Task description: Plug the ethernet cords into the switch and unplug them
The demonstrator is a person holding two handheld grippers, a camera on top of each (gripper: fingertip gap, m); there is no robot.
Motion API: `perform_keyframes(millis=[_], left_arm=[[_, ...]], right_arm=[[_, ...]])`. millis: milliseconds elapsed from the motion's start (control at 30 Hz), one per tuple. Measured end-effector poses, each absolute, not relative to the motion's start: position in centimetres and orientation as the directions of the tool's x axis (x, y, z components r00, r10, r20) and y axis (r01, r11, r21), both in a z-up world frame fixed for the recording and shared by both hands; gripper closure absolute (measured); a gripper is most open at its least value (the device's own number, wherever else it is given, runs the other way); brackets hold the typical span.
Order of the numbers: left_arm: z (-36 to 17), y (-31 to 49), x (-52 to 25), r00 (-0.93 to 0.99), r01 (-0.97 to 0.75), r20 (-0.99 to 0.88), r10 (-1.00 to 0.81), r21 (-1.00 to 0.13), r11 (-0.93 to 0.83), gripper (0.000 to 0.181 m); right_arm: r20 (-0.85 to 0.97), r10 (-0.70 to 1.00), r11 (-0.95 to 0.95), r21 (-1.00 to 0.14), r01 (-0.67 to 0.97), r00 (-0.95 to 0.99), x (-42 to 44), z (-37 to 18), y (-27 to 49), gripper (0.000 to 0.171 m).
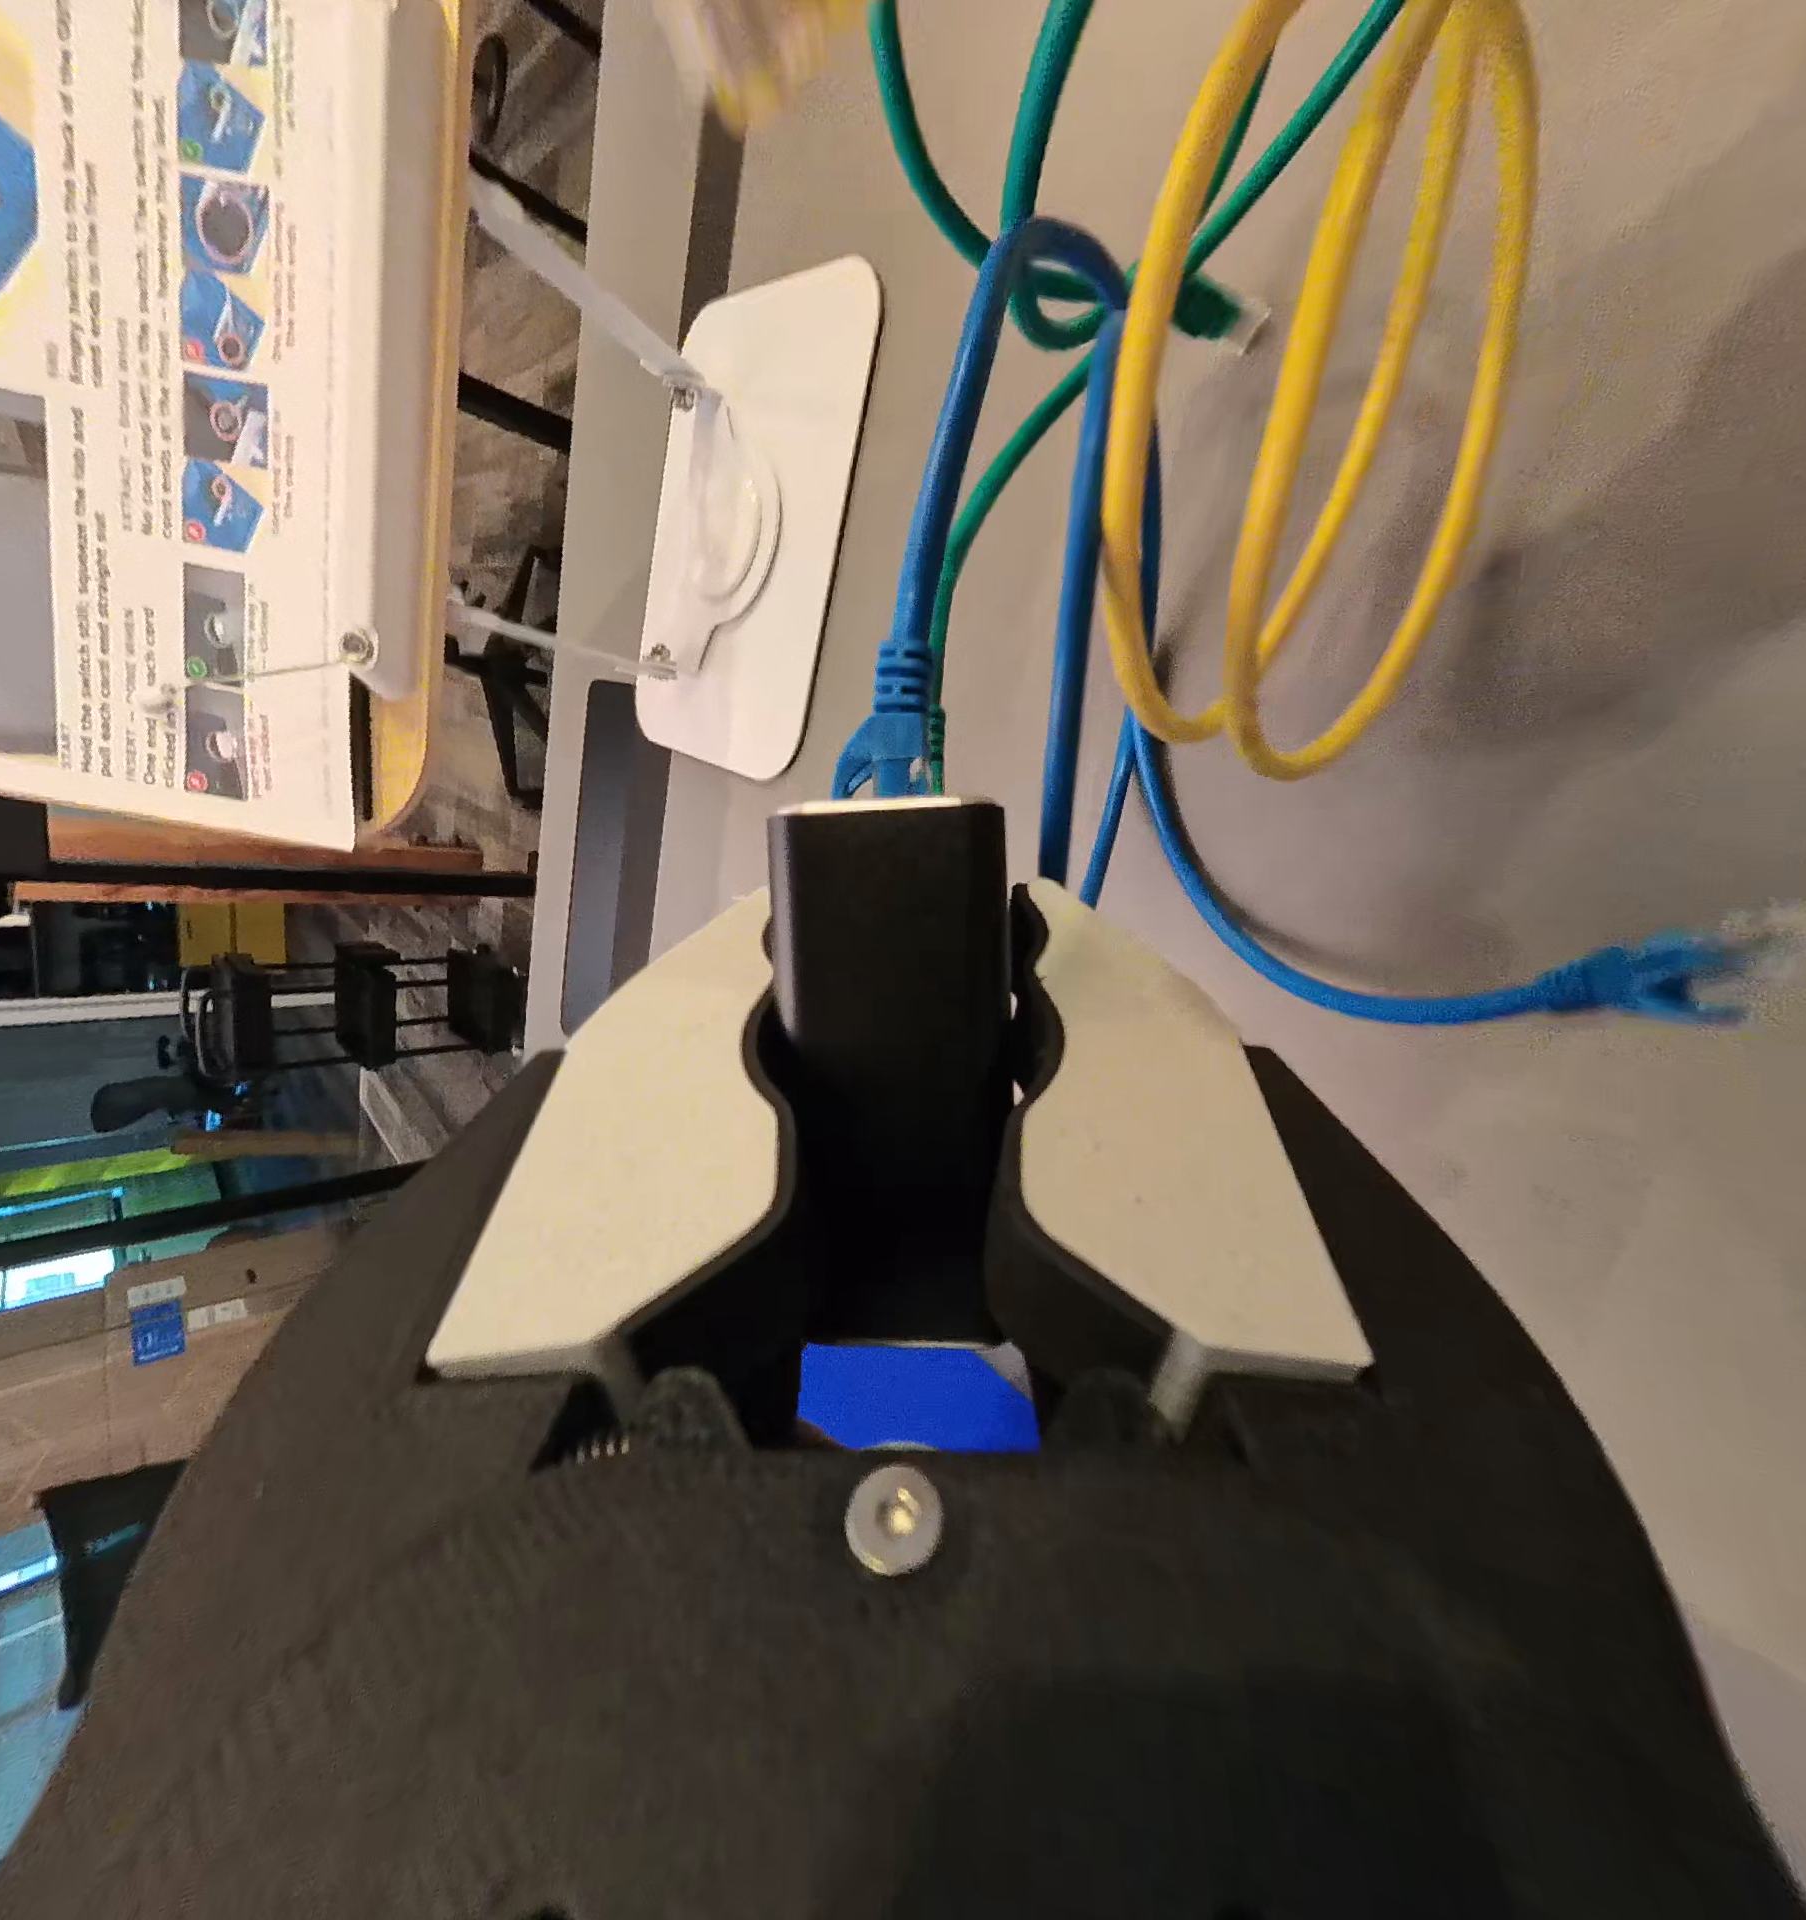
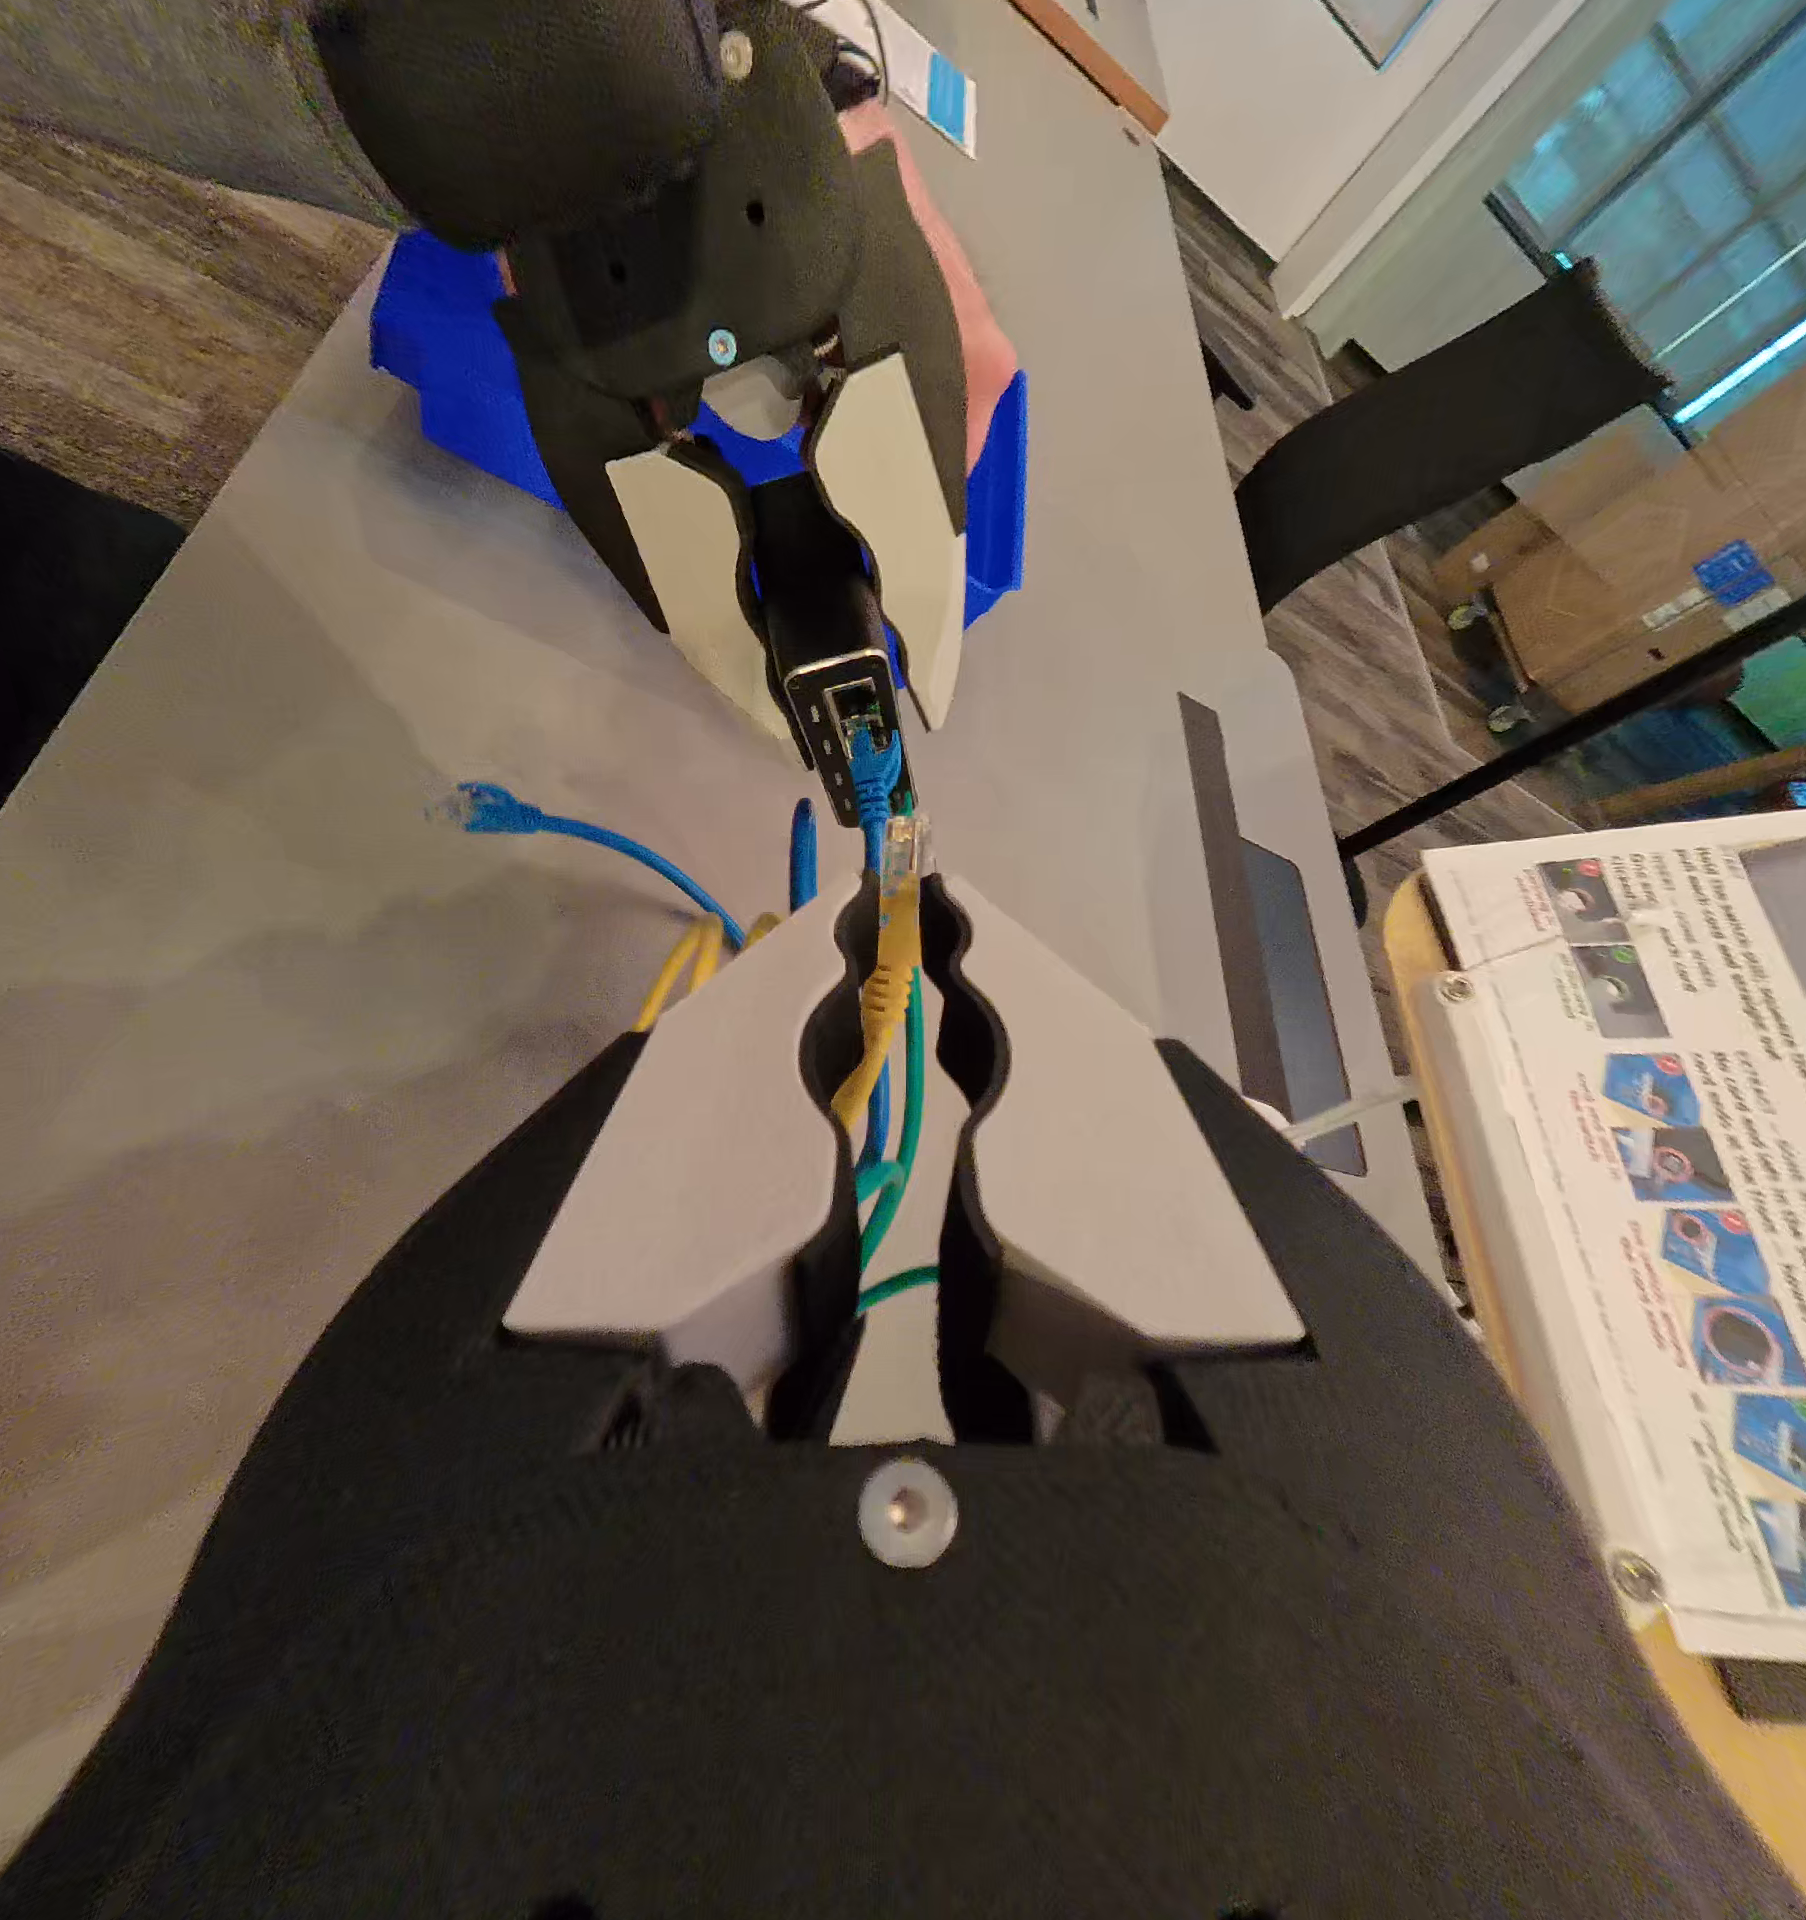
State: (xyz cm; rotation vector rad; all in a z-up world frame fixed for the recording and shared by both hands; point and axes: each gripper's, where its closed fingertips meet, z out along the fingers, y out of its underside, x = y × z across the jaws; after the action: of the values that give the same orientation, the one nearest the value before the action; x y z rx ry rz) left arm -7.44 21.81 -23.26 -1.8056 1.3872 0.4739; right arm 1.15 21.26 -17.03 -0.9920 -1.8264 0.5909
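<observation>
Black and boxy, the switch [image 1: 888, 935] sat pinched between the left gripper [image 1: 894, 914]'s pale fingers above a grey table [image 1: 1501, 1195]; a blue cord [image 1: 904, 665] was plugged into its far end, yellow loops [image 1: 1325, 416] lying beyond. From the right wrist, the right gripper [image 2: 894, 894] pinched a yellow cord [image 2: 894, 935] just short of the switch [image 2: 837, 665], an instruction sheet [image 2: 1657, 1195] off to its side.

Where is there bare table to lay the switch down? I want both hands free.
Bare grey table lies left of the loose blue plug and between switch and dark slot. Crowded under the right gripper: looped cords.
</observation>
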Motion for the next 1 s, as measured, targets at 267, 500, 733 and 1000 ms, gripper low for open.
perform_keyframes(millis=[267,500,733,1000], left_arm=[[-22.1,23.0,-11.0,0.423,-0.903,-0.723,-0.546,-0.385,-0.190,0.144],[-21.2,23.4,-12.6,0.472,-0.881,-0.728,-0.497,-0.411,-0.234,0.144],[-21.4,23.3,-12.3,0.466,-0.884,-0.727,-0.505,-0.407,-0.229,0.144],[-21.3,23.2,-12.0,0.454,-0.890,-0.732,-0.508,-0.393,-0.229,0.144]], right_arm=[[0.549,0.827,0.546,-0.730,0.411,-0.121,4.0,-13.7,22.5,0.167],[0.584,0.812,0.525,-0.735,0.430,0.008,7.4,-10.2,23.3,0.167],[0.644,0.737,0.478,-0.710,0.517,0.204,14.4,-5.8,23.6,0.166],[0.683,0.624,0.287,-0.652,0.701,0.380,26.1,-5.4,23.4,0.166]])
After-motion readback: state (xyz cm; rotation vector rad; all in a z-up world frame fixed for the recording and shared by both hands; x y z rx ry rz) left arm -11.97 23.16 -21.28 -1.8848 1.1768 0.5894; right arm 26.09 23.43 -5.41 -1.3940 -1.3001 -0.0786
